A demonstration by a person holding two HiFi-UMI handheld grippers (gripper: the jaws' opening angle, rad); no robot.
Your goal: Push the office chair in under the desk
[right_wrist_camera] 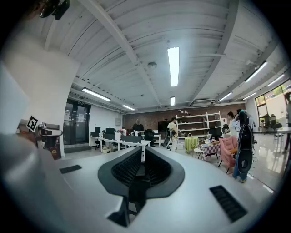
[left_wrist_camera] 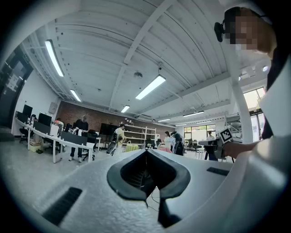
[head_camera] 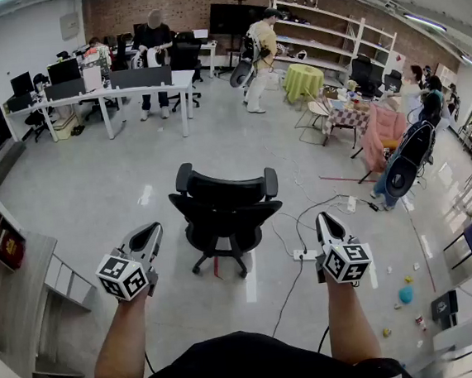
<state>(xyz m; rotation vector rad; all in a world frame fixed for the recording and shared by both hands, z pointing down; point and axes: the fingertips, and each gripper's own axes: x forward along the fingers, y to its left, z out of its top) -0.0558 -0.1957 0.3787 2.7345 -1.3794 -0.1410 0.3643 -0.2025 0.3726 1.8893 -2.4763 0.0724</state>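
Note:
A black office chair (head_camera: 226,210) stands alone on the open grey floor, its back toward me. The long white desk (head_camera: 119,93) with monitors is far off at the back left, also seen as the desk (left_wrist_camera: 54,140) and the desk (right_wrist_camera: 122,142) in the two gripper views. My left gripper (head_camera: 152,228) hangs short of the chair on its left side, shut and empty. My right gripper (head_camera: 325,217) hangs at the chair's right, also shut and empty. Neither touches the chair. Both gripper views look upward at the ceiling over the left gripper (left_wrist_camera: 146,151) and right gripper (right_wrist_camera: 142,148).
A power strip (head_camera: 306,254) with cables lies on the floor right of the chair. A wooden shelf unit (head_camera: 11,272) stands at my left. People stand at the desk and far shelves. A green-covered table (head_camera: 303,80), pink seat (head_camera: 384,132) and small toys (head_camera: 406,295) are on the right.

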